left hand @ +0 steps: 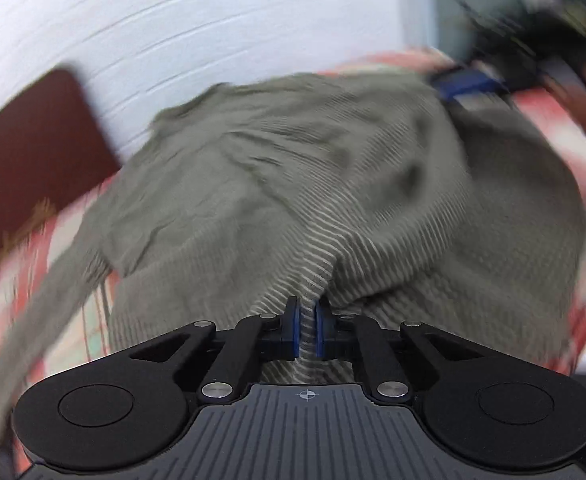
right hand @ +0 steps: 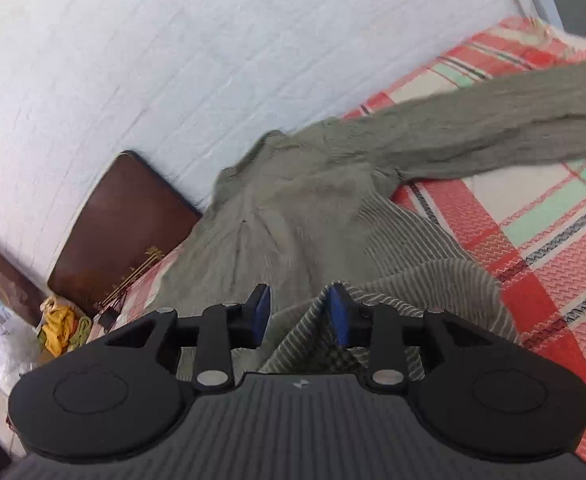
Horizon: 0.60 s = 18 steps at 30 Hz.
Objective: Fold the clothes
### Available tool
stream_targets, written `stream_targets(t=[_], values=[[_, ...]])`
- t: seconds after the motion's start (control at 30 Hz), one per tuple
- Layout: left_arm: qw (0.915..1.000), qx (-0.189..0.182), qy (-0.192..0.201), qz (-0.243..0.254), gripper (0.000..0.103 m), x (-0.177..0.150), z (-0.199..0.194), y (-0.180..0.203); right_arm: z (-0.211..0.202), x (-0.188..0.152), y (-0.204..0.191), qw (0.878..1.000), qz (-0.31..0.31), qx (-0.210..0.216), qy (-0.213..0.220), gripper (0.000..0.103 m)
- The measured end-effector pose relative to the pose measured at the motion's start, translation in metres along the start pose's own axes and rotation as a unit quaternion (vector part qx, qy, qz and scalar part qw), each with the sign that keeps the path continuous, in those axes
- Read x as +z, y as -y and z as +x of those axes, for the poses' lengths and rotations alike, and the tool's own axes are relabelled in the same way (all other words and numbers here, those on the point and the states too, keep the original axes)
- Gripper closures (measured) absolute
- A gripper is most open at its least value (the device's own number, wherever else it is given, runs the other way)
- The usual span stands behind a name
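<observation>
A grey-green ribbed knit sweater (left hand: 313, 184) lies bunched on a red plaid bedspread (left hand: 549, 120). My left gripper (left hand: 307, 320) is shut on a pinched fold of the sweater's hem. The view is motion-blurred. In the right wrist view the sweater (right hand: 293, 208) spreads over the plaid bedspread (right hand: 541, 240), one sleeve (right hand: 513, 132) stretched out to the right. My right gripper (right hand: 300, 312) is open, its blue pads either side of the ribbed hem edge, which lies between the jaws. The right gripper's blue pads also show in the left wrist view (left hand: 469, 84) at the sweater's far edge.
A dark brown headboard (right hand: 121, 228) stands against a white brick wall (right hand: 213, 60) to the left. Yellow and green cloths (right hand: 63, 330) and bags (right hand: 1, 344) lie beside the bed at the lower left. The bedspread extends right.
</observation>
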State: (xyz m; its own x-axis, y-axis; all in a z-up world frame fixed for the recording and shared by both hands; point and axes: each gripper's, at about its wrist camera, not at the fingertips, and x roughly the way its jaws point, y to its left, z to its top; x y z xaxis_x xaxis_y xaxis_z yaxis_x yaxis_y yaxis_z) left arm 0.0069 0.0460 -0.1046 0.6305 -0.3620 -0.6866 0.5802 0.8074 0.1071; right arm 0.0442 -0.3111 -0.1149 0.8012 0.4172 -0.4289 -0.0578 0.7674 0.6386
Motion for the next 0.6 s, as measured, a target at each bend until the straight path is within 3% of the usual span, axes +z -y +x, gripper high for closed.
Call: stream_targets(t=[0.1, 0.17, 0.27, 0.3, 0.37, 0.47, 0.5, 0.6], values=[[0.9911, -0.034, 0.027, -0.126, 0.098, 0.012, -0.004, -0.037, -0.021, -0.008, -0.022, 0.998, -0.037, 0.047, -0.006, 0.063], [0.9867, -0.038, 0.034, -0.154, 0.097, 0.018, -0.003, -0.048, -0.029, -0.015, -0.033, 0.995, -0.067, 0.072, -0.024, 0.060], [0.9837, -0.043, 0.038, -0.170, 0.087, 0.023, -0.001, -0.054, -0.029, -0.032, -0.044, 0.988, -0.128, 0.066, -0.056, 0.056], [0.9829, -0.044, 0.039, -0.174, 0.078, 0.023, -0.001, -0.055, -0.029, -0.039, -0.046, 0.985, -0.153, 0.055, -0.064, 0.056], [0.9814, -0.047, 0.042, -0.181, 0.074, 0.024, -0.002, -0.057, -0.029, -0.053, -0.050, 0.977, -0.198, 0.022, -0.070, 0.056], [0.9821, -0.045, 0.042, -0.178, 0.074, 0.022, -0.005, -0.055, -0.036, -0.069, -0.052, 0.959, -0.275, -0.019, -0.066, 0.050], [0.9822, -0.044, 0.041, -0.178, 0.074, 0.022, -0.005, -0.054, -0.040, -0.073, -0.053, 0.950, -0.304, -0.031, -0.065, 0.043], [0.9824, -0.042, 0.042, -0.178, 0.074, 0.020, -0.008, -0.054, -0.044, -0.082, -0.054, 0.920, -0.382, -0.059, -0.070, 0.040]])
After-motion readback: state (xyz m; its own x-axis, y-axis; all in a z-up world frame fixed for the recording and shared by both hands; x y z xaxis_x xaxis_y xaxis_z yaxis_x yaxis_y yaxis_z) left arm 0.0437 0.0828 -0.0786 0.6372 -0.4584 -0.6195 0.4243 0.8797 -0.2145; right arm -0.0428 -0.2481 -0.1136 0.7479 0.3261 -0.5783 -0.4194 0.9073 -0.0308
